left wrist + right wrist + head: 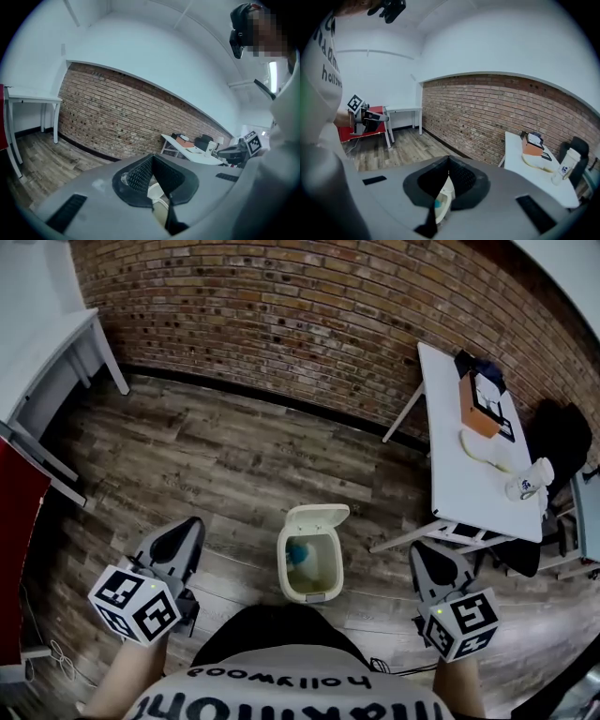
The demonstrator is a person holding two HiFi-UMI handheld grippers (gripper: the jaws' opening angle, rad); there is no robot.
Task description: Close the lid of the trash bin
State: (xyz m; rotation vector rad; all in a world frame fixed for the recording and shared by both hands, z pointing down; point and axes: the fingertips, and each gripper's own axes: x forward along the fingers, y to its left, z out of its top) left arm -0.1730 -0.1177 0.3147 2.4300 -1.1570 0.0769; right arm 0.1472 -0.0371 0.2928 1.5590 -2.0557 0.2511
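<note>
The left hand-held gripper (pixel 186 532) is held low at the left of the head view. Its jaws are closed together to a point, and nothing is gripped between them. The right hand-held gripper (pixel 422 551) is in the same condition, with its jaws pressed together and empty.

The trash bin (pixel 283 561) stands on the wood floor (pixel 216 456) between the two grippers and apart from both. Its cream lid (pixel 319 517) is raised and tilted back toward the brick wall (pixel 309 315). A blue item (pixel 298 554) lies inside the bin.

Legible writing:
- The shirt (pixel 281 690) at the bottom edge reads "hollywood", upside down in the head view.
- Each gripper cube carries black-and-white square markers.
- The white mug (pixel 527 482) has a blue mark too small to read.

Surroundings:
- A white surface (pixel 459 465) stands to the right of the bin and carries the mug and an orange box (pixel 478 407).
- Its nearest leg reaches the floor just beside the right gripper.
</note>
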